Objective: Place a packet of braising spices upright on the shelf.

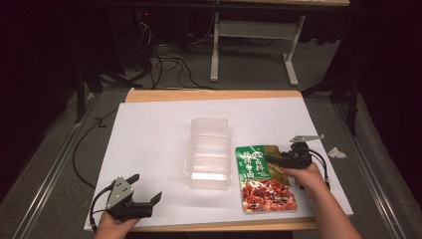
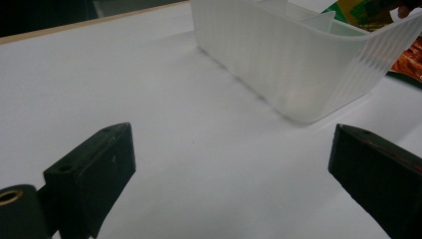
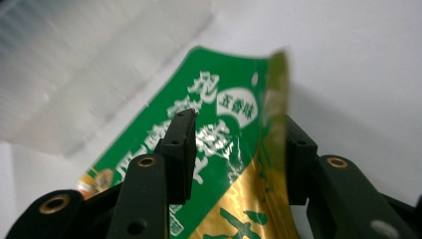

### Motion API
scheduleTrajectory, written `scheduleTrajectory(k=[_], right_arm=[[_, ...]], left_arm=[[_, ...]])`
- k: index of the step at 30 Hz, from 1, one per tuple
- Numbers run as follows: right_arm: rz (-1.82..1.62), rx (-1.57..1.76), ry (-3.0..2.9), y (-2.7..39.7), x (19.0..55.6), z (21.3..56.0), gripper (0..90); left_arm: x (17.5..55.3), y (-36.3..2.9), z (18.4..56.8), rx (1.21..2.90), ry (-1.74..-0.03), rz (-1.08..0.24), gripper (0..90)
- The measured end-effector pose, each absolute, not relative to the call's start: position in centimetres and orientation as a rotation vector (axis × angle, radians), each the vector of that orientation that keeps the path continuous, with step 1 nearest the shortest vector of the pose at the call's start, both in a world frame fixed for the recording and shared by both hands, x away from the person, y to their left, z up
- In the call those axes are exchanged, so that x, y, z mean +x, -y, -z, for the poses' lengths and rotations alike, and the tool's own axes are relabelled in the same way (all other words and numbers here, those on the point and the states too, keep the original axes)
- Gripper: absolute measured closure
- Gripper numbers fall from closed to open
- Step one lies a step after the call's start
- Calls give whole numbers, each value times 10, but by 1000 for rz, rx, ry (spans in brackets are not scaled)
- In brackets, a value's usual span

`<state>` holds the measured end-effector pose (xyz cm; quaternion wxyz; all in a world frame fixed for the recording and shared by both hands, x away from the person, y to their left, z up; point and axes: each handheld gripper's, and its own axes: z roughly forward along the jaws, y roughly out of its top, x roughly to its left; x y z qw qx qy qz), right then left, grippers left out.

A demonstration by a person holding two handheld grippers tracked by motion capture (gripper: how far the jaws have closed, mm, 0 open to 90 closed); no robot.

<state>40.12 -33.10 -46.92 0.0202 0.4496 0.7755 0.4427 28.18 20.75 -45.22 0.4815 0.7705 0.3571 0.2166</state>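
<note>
Fingers (image 3: pixel 181 149) of the right gripper (image 3: pixel 234 154) straddle the lifted gold edge of the green food packet (image 3: pixel 219 119), one on each side; a gap shows between the left finger and the foil, so the pads are not clearly pressing it. That packet (image 1: pixel 263 177) lies flat on the white sheet (image 1: pixel 154 139) just ahead of these fingers, its raised edge standing between them. Beyond it, touching or just beside its far long side, stands the clear plastic container (image 1: pixel 209 152). Well apart on that container's other side, the left gripper (image 1: pixel 142 191) rests low over the sheet, its fingers (image 2: pixel 94 169) spread wide with nothing between them, pointing toward the container (image 2: pixel 293 55).
</note>
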Motion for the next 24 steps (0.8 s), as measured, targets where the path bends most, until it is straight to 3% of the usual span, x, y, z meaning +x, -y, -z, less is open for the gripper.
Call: scheduleTrajectory(k=[2,6,13,24], right_arm=[[-1340,1392,-2430,328,402,472,593],[-1274,1406,-2409,325,403,473,699],[-1274,1422,-2362,334,399,469,795],[-1336,1430,-2336,338,394,462,900]], left_arm=[[282,-207,452,1878,-869,-529,50],[281,-209,452,1874,-873,-534,54],[281,-208,452,1879,-875,-534,60],[280,-209,450,1854,-882,-562,68]])
